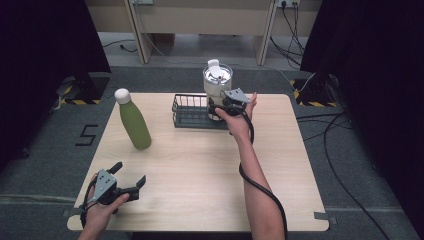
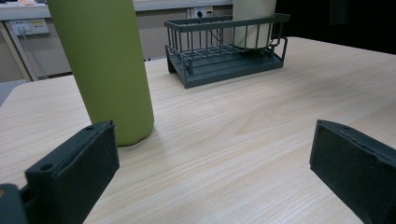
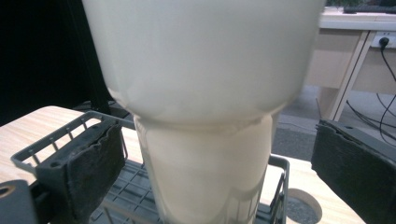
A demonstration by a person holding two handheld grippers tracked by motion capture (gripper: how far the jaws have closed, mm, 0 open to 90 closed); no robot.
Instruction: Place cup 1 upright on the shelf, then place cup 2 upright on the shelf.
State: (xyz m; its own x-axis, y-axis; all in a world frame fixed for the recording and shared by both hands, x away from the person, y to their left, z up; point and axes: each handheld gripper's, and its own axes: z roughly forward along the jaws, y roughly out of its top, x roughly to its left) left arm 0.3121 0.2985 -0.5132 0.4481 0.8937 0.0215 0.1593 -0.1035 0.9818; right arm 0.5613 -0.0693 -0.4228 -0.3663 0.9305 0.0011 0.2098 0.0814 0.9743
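My left claw (image 1: 131,181) is resting low at the near left corner of the counter (image 1: 200,170), its jaws spreading wide with nothing between them and pointing up the counter toward the bottle (image 1: 133,119). That green bottle with a white cap is standing upright beyond it, its long axis vertical, well apart from my jaws. Further right, the dark wire basket (image 1: 189,111) is sitting at the far edge of the counter. The white tumbler (image 1: 217,80) is standing upright in the basket's right end, long axis vertical, lidded top pointing up, wide upper part above a narrower base. My right claw (image 1: 216,107) is reaching level at the tumbler's narrow lower part, jaws spreading on either side of it; in the right gripper view gaps are showing between pads (image 3: 88,163) and tumbler (image 3: 205,154), so I am not pinching it.
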